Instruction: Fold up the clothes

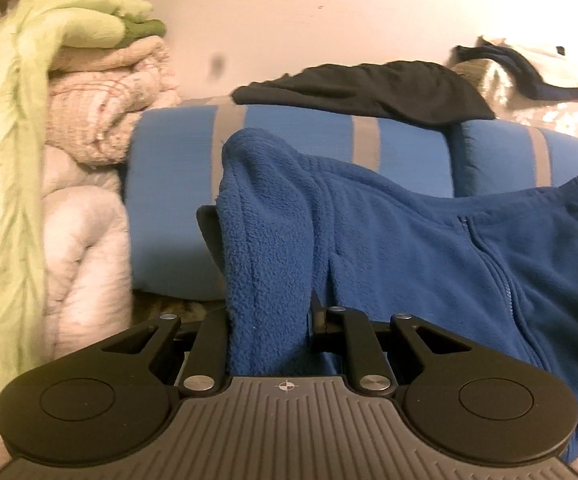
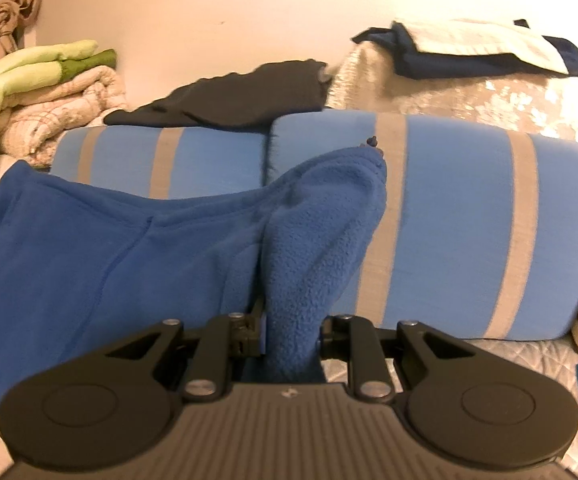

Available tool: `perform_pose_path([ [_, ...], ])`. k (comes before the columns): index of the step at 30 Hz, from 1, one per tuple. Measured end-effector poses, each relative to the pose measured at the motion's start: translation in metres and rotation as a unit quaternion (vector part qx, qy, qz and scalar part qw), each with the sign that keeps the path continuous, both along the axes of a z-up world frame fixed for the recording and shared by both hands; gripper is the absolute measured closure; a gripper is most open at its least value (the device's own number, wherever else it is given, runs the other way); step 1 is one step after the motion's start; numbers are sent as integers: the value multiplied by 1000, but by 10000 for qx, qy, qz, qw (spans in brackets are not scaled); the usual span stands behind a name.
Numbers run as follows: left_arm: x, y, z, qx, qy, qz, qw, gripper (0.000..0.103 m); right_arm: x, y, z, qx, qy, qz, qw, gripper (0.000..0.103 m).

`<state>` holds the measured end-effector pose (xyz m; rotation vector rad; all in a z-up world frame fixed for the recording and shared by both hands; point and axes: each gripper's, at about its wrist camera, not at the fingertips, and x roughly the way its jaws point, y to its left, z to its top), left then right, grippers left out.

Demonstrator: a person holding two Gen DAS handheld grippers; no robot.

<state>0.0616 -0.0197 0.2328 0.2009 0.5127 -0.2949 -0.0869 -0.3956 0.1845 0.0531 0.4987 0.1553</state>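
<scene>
A: Fuzzy blue stuff fills the left wrist view. It is a fleece jacket point(image 1: 429, 248), soft and bumpy, with a zipper running down it at about 3 o'clock. It hangs in front of the pillows.

B: What holds it?

A: The left gripper point(image 1: 267, 264). Its jaws are pinched together on a thick fold of the fleece. The fold hides most of the black fingers, so only an edge of one shows at 9 o'clock of the fold.

B: And behind?

A: Two smooth blue pillows point(image 1: 289, 140) with grey stripes. A black cloth point(image 1: 369, 88) lies flat on top at 12 o'clock. At 10 o'clock sits a puffy stack of quilts point(image 1: 105, 112) with a light green blanket point(image 1: 13, 140) hanging down. It is blurry there.

B: Now the right wrist view?

A: The same fleece jacket point(image 2: 109, 248) spreads out to 9 o'clock. The right gripper point(image 2: 293, 280) is clamped on another fat fold that stands up in the middle. The fingers are hidden by fleece.

B: Anything else?

A: The striped pillows point(image 2: 469, 220) again, and a shiny beige cover point(image 2: 489, 96) at 1 o'clock with a folded dark blue and white cloth point(image 2: 469, 48) on it. Something bright blue is cut off at 4 o'clock. I can read no words anywhere.
</scene>
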Motion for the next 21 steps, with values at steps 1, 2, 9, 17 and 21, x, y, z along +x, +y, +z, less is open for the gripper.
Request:
perform_pose_path([
  [1, 1, 5, 1, 14, -6, 38, 10000, 85, 1, 5, 0, 13, -4, 32, 10000, 82],
  [2, 2, 9, 2, 29, -13, 76, 10000, 85, 2, 10, 0, 25, -8, 65, 10000, 82],
  [9, 6, 41, 10, 125, -62, 341, 9993, 85, 13, 49, -1, 116, -10, 291, 9995, 82],
  [17, 19, 77, 10, 275, -89, 620, 9977, 85, 26, 93, -3, 192, 8, 519, 9985, 82],
  [21, 41, 85, -11, 667, -411, 767, 9940, 57, 38, 115, -11, 200, 102, 557, 9982, 79],
])
